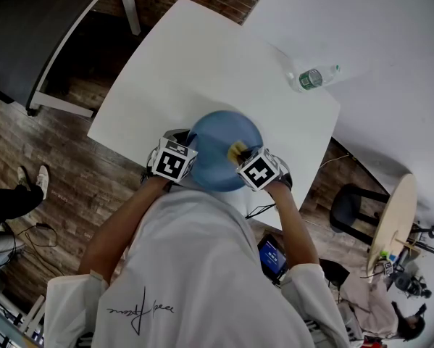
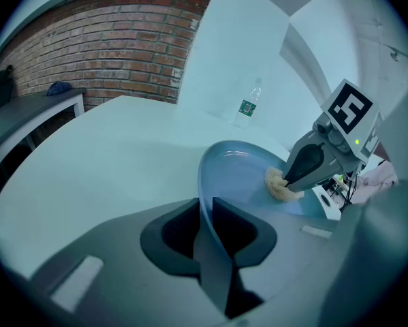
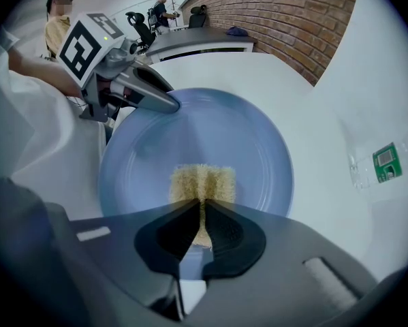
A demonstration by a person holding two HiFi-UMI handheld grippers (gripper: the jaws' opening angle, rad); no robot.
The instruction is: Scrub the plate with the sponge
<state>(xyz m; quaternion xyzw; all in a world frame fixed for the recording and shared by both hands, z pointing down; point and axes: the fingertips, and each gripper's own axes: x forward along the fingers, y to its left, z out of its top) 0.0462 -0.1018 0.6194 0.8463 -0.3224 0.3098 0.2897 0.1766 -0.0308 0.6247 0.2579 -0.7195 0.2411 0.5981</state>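
A blue plate (image 1: 218, 133) is held above the near edge of the white table (image 1: 195, 64). My left gripper (image 1: 188, 153) is shut on the plate's left rim (image 2: 205, 196), seen edge-on between its jaws. My right gripper (image 1: 244, 153) is shut on a yellow sponge (image 3: 202, 183), which is squeezed between the jaws and pressed on the plate's (image 3: 244, 142) inner face. In the left gripper view the sponge (image 2: 280, 184) touches the plate's right side under the right gripper (image 2: 300, 176). In the right gripper view the left gripper (image 3: 168, 103) clamps the far rim.
A clear plastic water bottle (image 1: 314, 77) with a green label lies on the table's far right. A brick wall (image 2: 101, 46) and a dark desk (image 1: 35, 27) stand beyond the table. A stool (image 1: 354, 205) and a round wooden board (image 1: 392, 220) stand to the right on the floor.
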